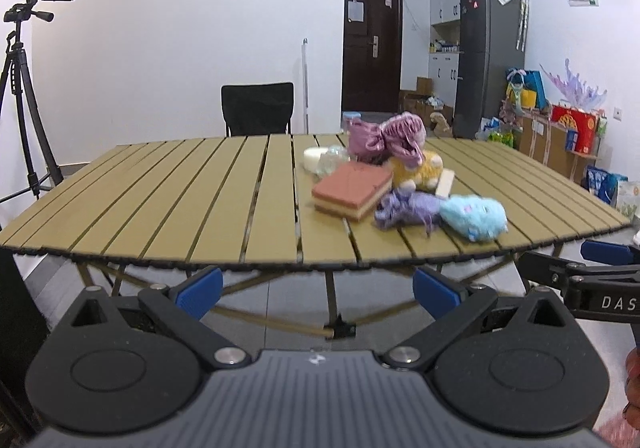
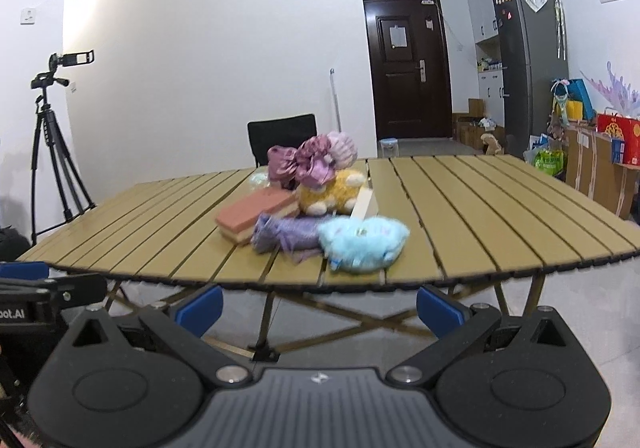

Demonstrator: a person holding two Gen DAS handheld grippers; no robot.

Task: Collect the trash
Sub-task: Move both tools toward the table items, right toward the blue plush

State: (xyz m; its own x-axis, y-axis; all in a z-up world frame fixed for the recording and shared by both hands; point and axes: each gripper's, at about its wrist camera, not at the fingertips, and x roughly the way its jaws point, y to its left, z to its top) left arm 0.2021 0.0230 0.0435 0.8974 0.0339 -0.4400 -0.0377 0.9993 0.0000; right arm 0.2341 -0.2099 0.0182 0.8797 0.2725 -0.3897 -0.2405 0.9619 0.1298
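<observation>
A: Tan slats, folding table [image 1: 160,200]. The pile sits right of centre: a blue plush toy [image 1: 474,218] nearest the front edge, a purple rag [image 1: 408,210] touching it, a pink-topped sponge block [image 1: 352,190] beside that, a yellow plush toy [image 1: 418,168] and purple fabric [image 1: 384,136] behind.

B: Grippers?

A: Left gripper [image 1: 318,292] and right gripper [image 2: 320,306] both hang short of the table edge, below it, jaws spread wide, nothing between them.

B: Handling?

A: Likely all light and soft. The blue toy should squash, so pinch through its middle bulk, not the fluff. The rag is limp; take a bunched fold. The sponge is springy; grip across its short sides.

B: Anything brittle?

A: A clear lump [image 1: 332,162] behind the sponge, too blurred to name.
</observation>
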